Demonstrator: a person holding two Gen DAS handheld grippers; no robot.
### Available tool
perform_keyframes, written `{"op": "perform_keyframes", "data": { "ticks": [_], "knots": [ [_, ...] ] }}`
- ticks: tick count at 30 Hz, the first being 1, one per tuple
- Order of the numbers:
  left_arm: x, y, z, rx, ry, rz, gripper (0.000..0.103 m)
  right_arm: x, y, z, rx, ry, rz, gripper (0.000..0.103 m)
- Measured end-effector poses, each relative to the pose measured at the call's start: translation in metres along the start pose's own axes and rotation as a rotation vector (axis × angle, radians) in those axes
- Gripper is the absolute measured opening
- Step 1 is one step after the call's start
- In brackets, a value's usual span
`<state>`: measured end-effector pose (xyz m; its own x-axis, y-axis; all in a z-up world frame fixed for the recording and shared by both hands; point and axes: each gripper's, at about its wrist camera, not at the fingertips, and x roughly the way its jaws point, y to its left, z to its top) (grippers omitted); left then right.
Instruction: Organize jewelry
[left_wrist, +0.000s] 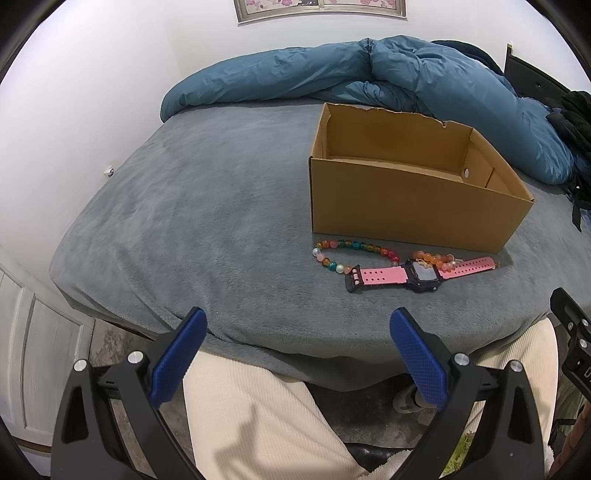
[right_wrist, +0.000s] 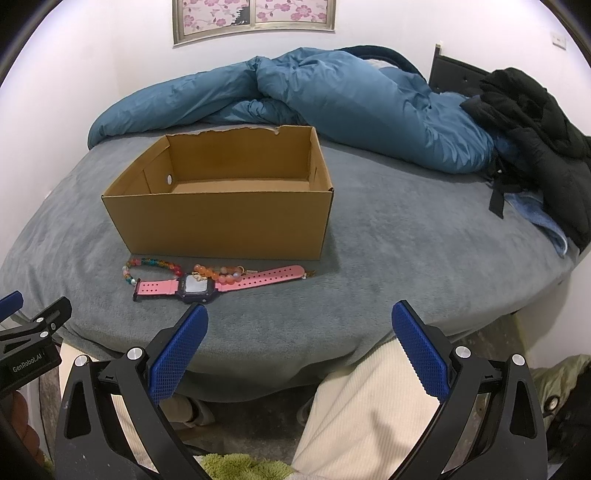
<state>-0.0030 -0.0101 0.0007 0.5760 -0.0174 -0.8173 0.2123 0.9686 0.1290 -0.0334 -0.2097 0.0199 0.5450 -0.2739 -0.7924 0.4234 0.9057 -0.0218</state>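
Both the left gripper (left_wrist: 297, 323) and right gripper (right_wrist: 299, 319) are being held spread wide and empty, short of the watch (right_wrist: 194, 284) and beaded bracelets (left_wrist: 334, 253) lying before the cardboard box (right_wrist: 229, 221).

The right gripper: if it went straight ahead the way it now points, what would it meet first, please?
Probably the grey bed cover, just right of the pink watch. The right gripper is open and empty, aimed past the cardboard box's right corner; depth is unclear, so it might clip that corner.

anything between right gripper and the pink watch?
Nothing: only bare grey blanket between the right gripper and the pink watch, seen in the right wrist view.
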Motion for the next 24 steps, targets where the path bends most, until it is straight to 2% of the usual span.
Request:
{"op": "perform_keyframes", "data": {
  "ticks": [24],
  "knots": [
    [0.0001,0.0004,-0.0004,0.0,0.001,-0.002,0.097,0.0013,0.0001,0.0017,-0.003,0.0,-0.001,0.095]
  ]
}}
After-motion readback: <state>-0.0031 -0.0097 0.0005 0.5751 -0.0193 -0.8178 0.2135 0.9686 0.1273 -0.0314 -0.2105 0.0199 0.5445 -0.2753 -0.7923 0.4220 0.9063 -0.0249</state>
